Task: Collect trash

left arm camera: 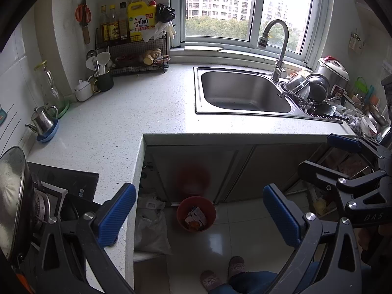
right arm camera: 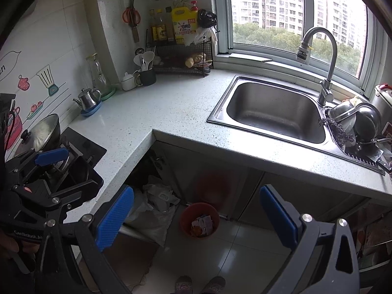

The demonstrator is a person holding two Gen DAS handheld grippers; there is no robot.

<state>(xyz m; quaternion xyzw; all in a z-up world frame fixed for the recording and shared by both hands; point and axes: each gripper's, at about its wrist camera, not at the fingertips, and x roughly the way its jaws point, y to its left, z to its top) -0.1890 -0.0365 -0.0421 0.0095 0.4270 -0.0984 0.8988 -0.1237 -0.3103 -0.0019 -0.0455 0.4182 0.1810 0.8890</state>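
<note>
A red trash bin (left arm camera: 196, 214) stands on the tiled floor under the L-shaped counter, with paper scraps and orange peel inside; it also shows in the right wrist view (right arm camera: 199, 220). My left gripper (left arm camera: 199, 216) is open and empty, held high above the bin. My right gripper (right arm camera: 197, 218) is open and empty, also high above the bin. The right gripper shows at the right edge of the left wrist view (left arm camera: 318, 154). The left gripper shows at the left edge of the right wrist view (right arm camera: 63, 169).
White speckled counter (left arm camera: 127, 112) with steel sink (left arm camera: 242, 90), faucet (left arm camera: 276, 46), dish pile (left arm camera: 308, 88), stove with a lidded pot (left arm camera: 14, 196), kettle (left arm camera: 42, 120), utensil mug (left arm camera: 103, 73), condiment rack (left arm camera: 137, 49). Plastic bags (right arm camera: 156, 208) lie beside the bin. Person's slippers (left arm camera: 223, 272) below.
</note>
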